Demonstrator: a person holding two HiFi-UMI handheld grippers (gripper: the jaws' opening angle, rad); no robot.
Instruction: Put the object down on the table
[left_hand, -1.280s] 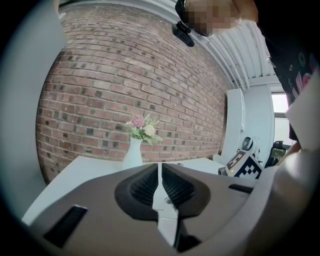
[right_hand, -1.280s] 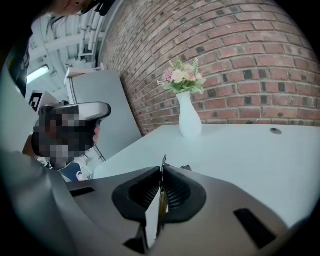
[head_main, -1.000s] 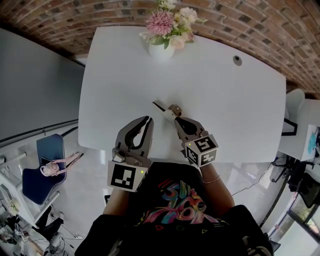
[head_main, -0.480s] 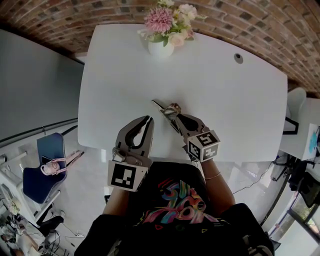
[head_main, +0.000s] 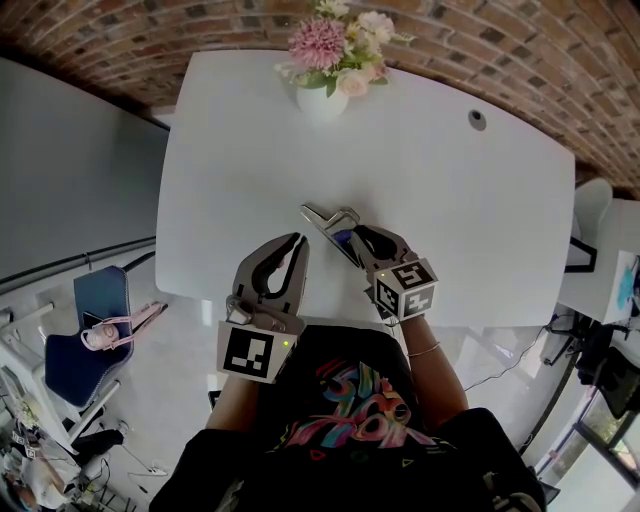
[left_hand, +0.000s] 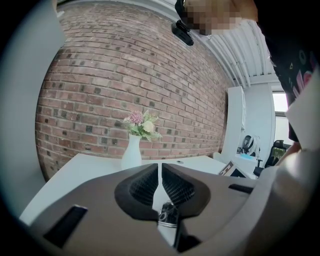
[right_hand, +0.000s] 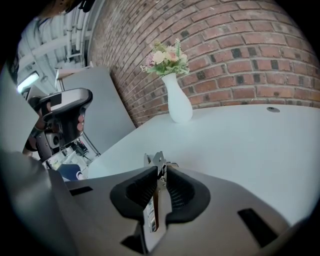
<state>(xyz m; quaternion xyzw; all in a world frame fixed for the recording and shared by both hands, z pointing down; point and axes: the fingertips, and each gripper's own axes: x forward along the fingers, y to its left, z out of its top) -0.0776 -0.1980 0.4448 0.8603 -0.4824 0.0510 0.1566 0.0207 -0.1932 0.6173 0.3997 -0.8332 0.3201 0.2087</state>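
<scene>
Right gripper pinches a thin metal tool, its tip jutting past the jaws over the white table. Left gripper closed, empty, alongside

Place: looked like office-type workrm | evid: red-brown brick wall ran behind white rounded-corner table w/ round grey cable grommet | white ceramic vase of pink & cream flowers stood as decor | grey partition panel at left | blue padded chair sat on glossy pale floor | loose cables & equip clutter lay at edge.
</scene>
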